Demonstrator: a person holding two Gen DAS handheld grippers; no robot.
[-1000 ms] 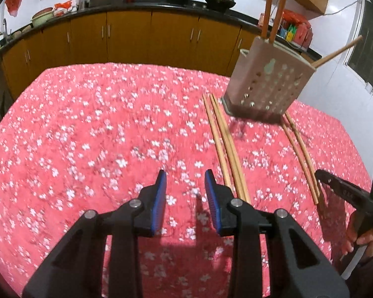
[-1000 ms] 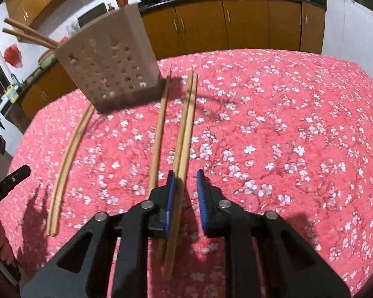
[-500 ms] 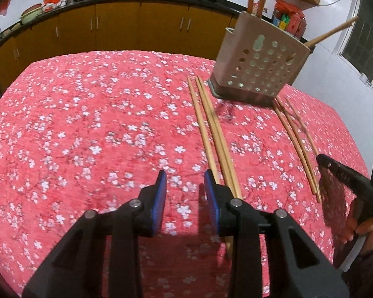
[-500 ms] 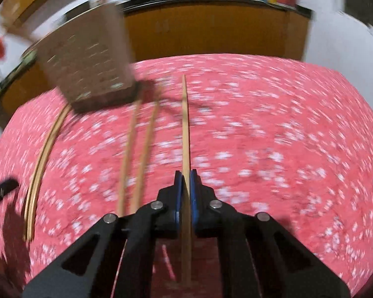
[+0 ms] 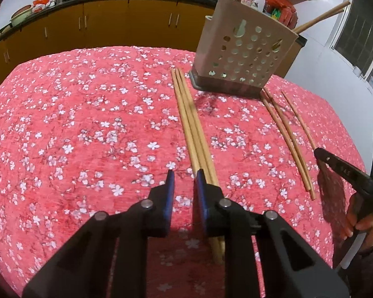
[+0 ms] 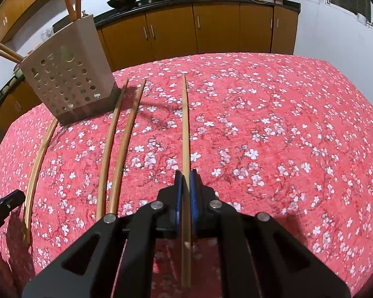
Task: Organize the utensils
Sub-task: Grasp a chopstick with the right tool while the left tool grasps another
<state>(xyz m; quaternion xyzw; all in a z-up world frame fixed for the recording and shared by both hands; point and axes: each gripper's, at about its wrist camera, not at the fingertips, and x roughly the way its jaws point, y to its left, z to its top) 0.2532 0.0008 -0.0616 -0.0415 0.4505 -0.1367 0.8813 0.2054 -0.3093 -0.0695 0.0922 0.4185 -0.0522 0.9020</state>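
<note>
A perforated beige utensil holder (image 5: 243, 52) stands at the far side of the red floral table and holds several chopsticks; it also shows in the right wrist view (image 6: 67, 79). My right gripper (image 6: 186, 173) is shut on one wooden chopstick (image 6: 185, 129), which points away from me, a little above the cloth. Two chopsticks (image 6: 119, 144) lie to its left. My left gripper (image 5: 184, 173) is open and empty, just left of a bundle of chopsticks (image 5: 191, 124) on the cloth. More chopsticks (image 5: 286, 134) lie to the right.
The red floral tablecloth (image 5: 74, 129) covers the table. Orange kitchen cabinets (image 6: 199, 29) with woks on a dark counter run behind it. A white wall and window are at the right. The right gripper's body (image 5: 345, 171) shows at the left view's right edge.
My right gripper closed on one chopstick and lifted it away to the right of the other two. My left gripper moved closer to the chopstick bundle and narrowed a little.
</note>
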